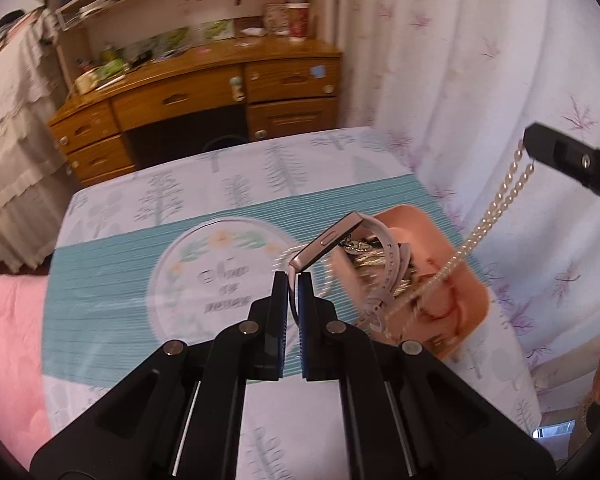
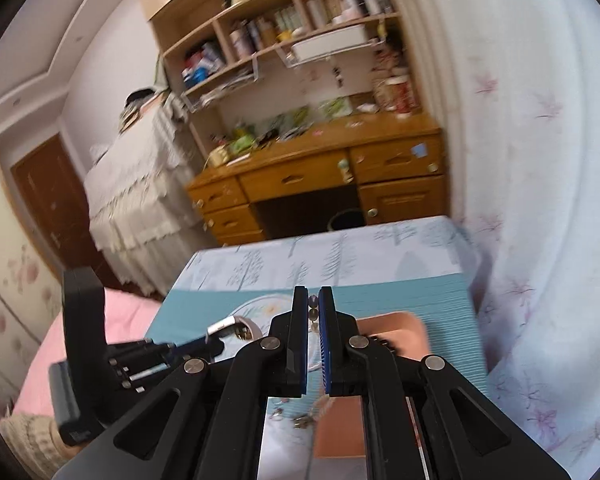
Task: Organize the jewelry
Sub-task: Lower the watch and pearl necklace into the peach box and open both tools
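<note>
My left gripper (image 1: 293, 276) is shut on the strap of a pale pink watch (image 1: 332, 242) and holds it above the table, beside an orange tray (image 1: 466, 276) holding several jewelry pieces. My right gripper (image 2: 313, 300) is shut on a pearl necklace (image 2: 313, 312). In the left wrist view the pearl necklace (image 1: 496, 204) hangs from the right gripper (image 1: 540, 146) down into the tray. In the right wrist view the left gripper (image 2: 216, 338) and watch (image 2: 236, 326) show at lower left, and the tray (image 2: 404, 326) lies behind my fingers.
The table carries a teal striped mat (image 1: 112, 276) on a tree-print cloth (image 1: 260, 160). A pink bedspread (image 1: 8, 340) lies to the left, a floral curtain (image 1: 480, 80) to the right, a wooden desk (image 1: 204, 96) behind. Small loose jewelry pieces (image 2: 300, 420) lie near the tray.
</note>
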The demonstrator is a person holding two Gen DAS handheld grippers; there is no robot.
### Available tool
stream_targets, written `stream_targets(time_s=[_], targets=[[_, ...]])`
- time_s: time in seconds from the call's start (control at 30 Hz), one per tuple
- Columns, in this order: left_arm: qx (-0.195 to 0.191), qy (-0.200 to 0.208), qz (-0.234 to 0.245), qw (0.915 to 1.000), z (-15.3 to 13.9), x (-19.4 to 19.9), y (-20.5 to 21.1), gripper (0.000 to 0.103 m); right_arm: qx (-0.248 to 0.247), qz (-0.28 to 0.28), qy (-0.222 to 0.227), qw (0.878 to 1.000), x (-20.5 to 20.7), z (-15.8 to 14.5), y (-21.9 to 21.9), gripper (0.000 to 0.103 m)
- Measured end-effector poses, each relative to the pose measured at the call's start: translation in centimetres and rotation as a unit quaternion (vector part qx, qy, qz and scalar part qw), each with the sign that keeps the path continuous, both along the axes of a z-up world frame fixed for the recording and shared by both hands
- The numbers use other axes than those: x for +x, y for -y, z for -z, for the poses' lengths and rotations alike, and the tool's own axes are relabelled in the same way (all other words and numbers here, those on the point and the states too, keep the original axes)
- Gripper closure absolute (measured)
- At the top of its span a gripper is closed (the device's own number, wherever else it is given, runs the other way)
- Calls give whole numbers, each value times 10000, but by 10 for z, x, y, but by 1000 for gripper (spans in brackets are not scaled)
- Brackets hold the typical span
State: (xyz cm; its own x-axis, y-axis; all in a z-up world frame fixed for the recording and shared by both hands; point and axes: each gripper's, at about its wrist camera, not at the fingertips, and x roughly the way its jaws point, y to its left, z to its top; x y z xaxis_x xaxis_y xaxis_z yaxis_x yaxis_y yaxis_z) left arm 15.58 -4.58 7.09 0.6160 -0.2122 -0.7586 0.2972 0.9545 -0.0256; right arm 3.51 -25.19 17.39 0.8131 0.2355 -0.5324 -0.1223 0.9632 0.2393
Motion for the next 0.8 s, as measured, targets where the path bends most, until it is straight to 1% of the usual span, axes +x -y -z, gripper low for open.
stream_targets(time_s=[0.1,0.2,0.37,0.5,0.63,0.73,0.8], targets=[[-27,0,160,9999,5,3,26,101,51,124,57,9999,-11,-10,26,98],[-70,-104,281,9995,14,9,48,101,97,132,99,9998,-19,-17,46,98],[-50,-358,448,9983,35,13,71,101,85,-25,-53,9999,-22,-14,62,98],[113,-543,682,9961,55,9,83,101,152,-14,-123,9998,-16,-3,66,98],[346,-575,907,9936,71,-3,90,101,97,34,-221,9997,-1,13,57,98],[412,-555,960,9930,78,-11,90,100,71,52,-456,9989,13,31,51,98],[413,-555,956,9930,81,-12,89,100,33,60,-719,9974,21,47,50,98]])
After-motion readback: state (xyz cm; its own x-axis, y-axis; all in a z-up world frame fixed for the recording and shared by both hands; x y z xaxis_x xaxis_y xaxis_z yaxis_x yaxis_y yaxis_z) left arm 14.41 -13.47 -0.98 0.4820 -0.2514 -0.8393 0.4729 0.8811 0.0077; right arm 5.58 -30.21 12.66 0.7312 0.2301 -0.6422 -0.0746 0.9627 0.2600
